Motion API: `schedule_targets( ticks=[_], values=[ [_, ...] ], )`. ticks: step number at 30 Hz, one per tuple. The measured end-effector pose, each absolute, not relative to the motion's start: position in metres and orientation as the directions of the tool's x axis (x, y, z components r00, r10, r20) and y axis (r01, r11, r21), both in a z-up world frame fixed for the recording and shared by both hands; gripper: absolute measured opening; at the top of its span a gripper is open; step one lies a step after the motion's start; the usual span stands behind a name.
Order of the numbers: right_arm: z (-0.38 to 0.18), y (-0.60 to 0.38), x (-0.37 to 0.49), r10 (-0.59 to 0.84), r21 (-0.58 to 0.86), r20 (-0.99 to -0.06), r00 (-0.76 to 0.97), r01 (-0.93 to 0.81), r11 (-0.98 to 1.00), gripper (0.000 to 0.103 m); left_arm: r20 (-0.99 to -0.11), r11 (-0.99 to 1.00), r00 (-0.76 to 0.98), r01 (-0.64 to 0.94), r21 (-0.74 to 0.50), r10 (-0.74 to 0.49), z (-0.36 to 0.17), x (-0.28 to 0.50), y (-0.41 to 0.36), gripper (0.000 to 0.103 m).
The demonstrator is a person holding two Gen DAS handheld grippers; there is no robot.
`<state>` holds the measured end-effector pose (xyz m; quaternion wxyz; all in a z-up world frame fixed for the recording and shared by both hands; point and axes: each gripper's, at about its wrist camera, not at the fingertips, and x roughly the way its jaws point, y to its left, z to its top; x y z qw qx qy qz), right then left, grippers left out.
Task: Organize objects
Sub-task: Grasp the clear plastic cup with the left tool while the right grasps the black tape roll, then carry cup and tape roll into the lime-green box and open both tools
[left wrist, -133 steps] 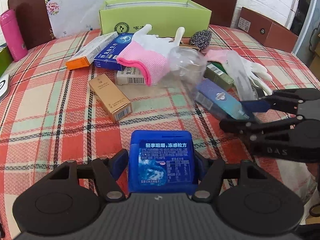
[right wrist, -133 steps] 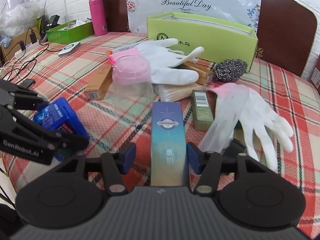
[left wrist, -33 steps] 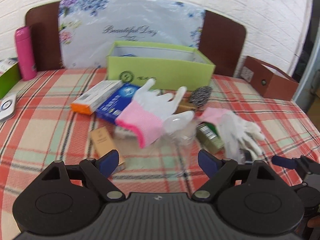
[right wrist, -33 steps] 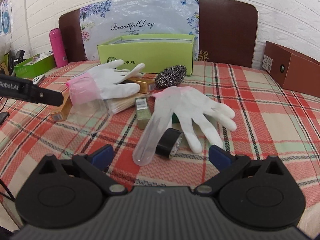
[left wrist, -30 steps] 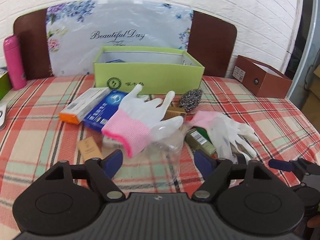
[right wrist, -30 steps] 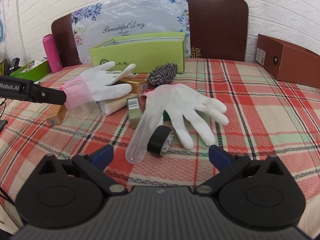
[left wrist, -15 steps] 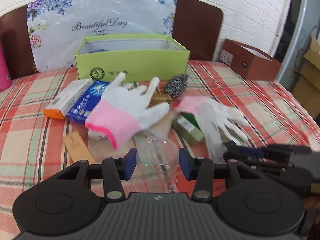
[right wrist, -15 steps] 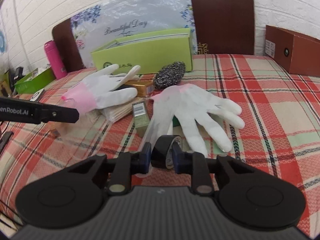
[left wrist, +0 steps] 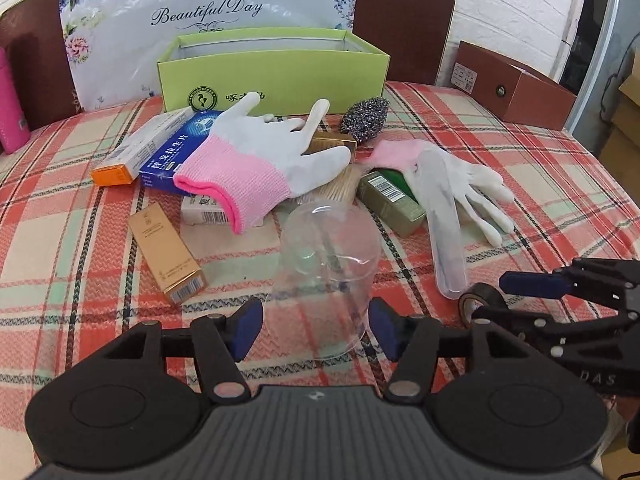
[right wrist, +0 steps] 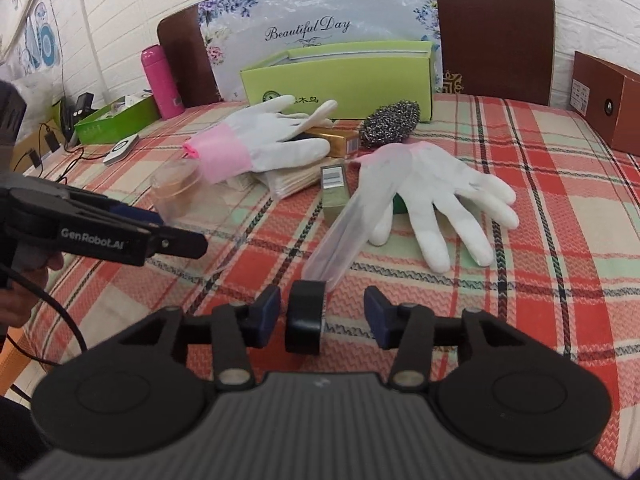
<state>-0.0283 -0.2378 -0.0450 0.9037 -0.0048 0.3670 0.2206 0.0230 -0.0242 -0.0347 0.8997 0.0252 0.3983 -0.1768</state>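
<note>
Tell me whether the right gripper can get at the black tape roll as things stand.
Probably yes: the black tape roll already stands between the opening jaws of the right gripper, pads clear of it, nothing in the way.

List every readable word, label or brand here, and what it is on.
"Beautiful Day": floral bag behind the green box.
"GenRobot.AI": left gripper, side.
"DAS": right gripper, side; partly cut off.
Carton print, barcodes, green box characters: too small or blurred.

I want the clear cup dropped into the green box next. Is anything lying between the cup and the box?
Yes. The pink-cuffed glove lies on a heap of small cartons directly between the clear cup and the green box, so the cup must be lifted over them.
</note>
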Motion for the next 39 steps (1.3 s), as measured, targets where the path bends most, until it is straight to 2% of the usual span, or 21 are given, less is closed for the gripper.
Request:
schedule_targets(
  ticks=[5,9,11,12,13,20,29,33,39],
  values=[
    [-0.051,-0.236,-0.026,0.392,0.163,-0.690,0.608,-0.397,0.903,0.047,-0.731,0.936,0.612,0.335,-0.105,-0.301,-0.041,0.027,-0.025,0.061],
    [-0.050,-0.234,-0.026,0.404,0.171,-0.688,0.603,-0.407,0.897,0.042,-0.722,0.937,0.622,0.332,-0.106,-0.302,-0.041,0.031,-0.024,0.061],
    [-0.052,-0.231,-0.023,0.407,0.171,-0.698,0.589,-0.415,0.894,0.033,-0.720,0.932,0.617,0.342,-0.119,-0.318,-0.042,0.034,-0.024,0.057],
    [-0.053,-0.229,-0.022,0.411,0.174,-0.704,0.580,-0.420,0.891,0.019,-0.718,0.931,0.617,0.345,-0.120,-0.322,-0.042,0.035,-0.025,0.056],
    [-0.052,-0.229,-0.022,0.416,0.177,-0.704,0.576,-0.424,0.888,0.018,-0.717,0.930,0.618,0.349,-0.119,-0.323,-0.042,0.035,-0.025,0.054],
    [-0.022,-0.228,-0.012,0.447,0.153,-0.642,0.623,-0.467,0.871,0.018,-0.679,0.921,0.649,0.374,-0.108,-0.343,-0.021,0.042,-0.020,0.053],
    [0.035,-0.226,0.058,0.460,0.096,-0.505,0.731,-0.482,0.871,0.018,-0.529,0.915,0.758,0.391,-0.100,-0.381,0.052,0.077,-0.012,0.053],
    [0.055,-0.222,0.105,0.455,0.095,-0.462,0.761,-0.467,0.879,0.018,-0.478,0.924,0.797,0.370,-0.094,-0.368,0.078,0.110,-0.015,0.053],
    [0.062,-0.210,0.182,0.418,0.082,-0.433,0.799,-0.427,0.901,0.018,-0.471,0.941,0.817,0.318,-0.115,-0.333,0.097,0.188,-0.027,0.053]
  ],
)
